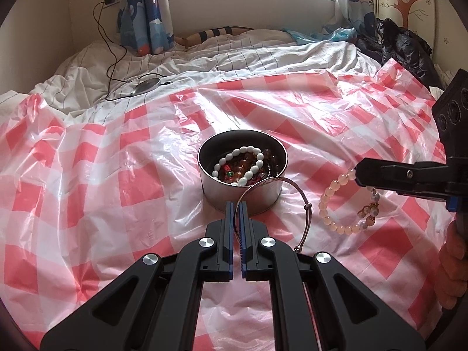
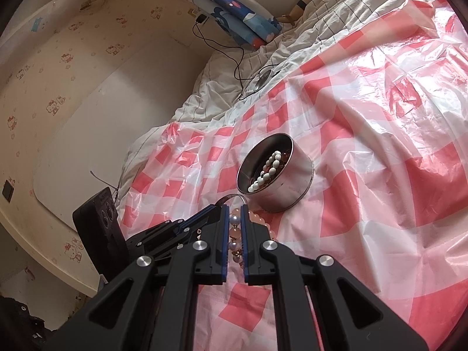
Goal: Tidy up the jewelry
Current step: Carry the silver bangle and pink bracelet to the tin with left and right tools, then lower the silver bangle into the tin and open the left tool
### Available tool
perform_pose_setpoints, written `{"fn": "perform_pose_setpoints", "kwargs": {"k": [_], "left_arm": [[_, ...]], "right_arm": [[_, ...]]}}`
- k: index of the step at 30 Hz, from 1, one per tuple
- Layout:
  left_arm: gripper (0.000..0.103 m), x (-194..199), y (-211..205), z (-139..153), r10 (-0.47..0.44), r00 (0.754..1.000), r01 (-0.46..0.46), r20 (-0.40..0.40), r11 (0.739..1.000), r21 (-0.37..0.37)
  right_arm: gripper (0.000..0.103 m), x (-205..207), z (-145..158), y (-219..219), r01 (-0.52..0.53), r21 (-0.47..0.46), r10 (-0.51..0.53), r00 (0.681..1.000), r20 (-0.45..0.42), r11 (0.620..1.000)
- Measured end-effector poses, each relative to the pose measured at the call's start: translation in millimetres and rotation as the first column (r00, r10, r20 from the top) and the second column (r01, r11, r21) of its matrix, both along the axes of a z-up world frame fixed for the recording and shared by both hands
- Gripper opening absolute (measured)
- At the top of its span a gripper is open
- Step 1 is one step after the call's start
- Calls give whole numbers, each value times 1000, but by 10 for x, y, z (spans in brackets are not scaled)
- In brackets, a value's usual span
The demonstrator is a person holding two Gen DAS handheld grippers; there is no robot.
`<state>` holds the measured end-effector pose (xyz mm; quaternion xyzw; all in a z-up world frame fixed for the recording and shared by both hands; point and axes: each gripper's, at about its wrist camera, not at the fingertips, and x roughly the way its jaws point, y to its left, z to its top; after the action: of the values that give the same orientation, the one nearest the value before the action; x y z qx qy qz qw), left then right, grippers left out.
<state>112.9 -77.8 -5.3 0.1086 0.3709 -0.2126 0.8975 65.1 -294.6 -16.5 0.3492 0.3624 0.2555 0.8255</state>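
Note:
A round metal tin (image 1: 216, 193) stands on the checked sheet and holds a white bead bracelet (image 1: 254, 149) on top of amber and dark beads. My left gripper (image 1: 237, 204) is just in front of the tin, shut on a thin silver bangle (image 1: 272, 180) that arcs up over the tin's near rim. My right gripper (image 1: 358, 174) comes in from the right, shut on a pink bead bracelet (image 1: 322, 204) that hangs below it. In the right wrist view, pink beads (image 2: 234, 231) sit between the right gripper's (image 2: 235, 207) fingers. There the left gripper (image 2: 218, 206) with the bangle (image 2: 234, 196) is just left, and the tin (image 2: 292, 187) lies beyond.
A red-and-white checked plastic sheet (image 1: 117, 175) covers the bed, over a white striped duvet (image 1: 234, 55). A black cable and a round disc (image 1: 146, 83) lie at the back left. Dark clothing (image 1: 403, 44) is piled at the back right. A person's hand (image 1: 452, 263) grips the right tool.

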Motion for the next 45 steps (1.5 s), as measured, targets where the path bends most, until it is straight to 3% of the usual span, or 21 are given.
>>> {"fn": "perform_pose_setpoints", "kwargs": {"k": [21,45], "left_arm": [[3,386,35,256,63,998,-64,-7,993,-102],[3,841,-206,-100,101,990,-108,-96,991,-77]], "right_arm": [[8,264,168,-152,12,101,-21,997,80,995],[8,549,227,-123,-4,97,-6,994,109,995]]}}
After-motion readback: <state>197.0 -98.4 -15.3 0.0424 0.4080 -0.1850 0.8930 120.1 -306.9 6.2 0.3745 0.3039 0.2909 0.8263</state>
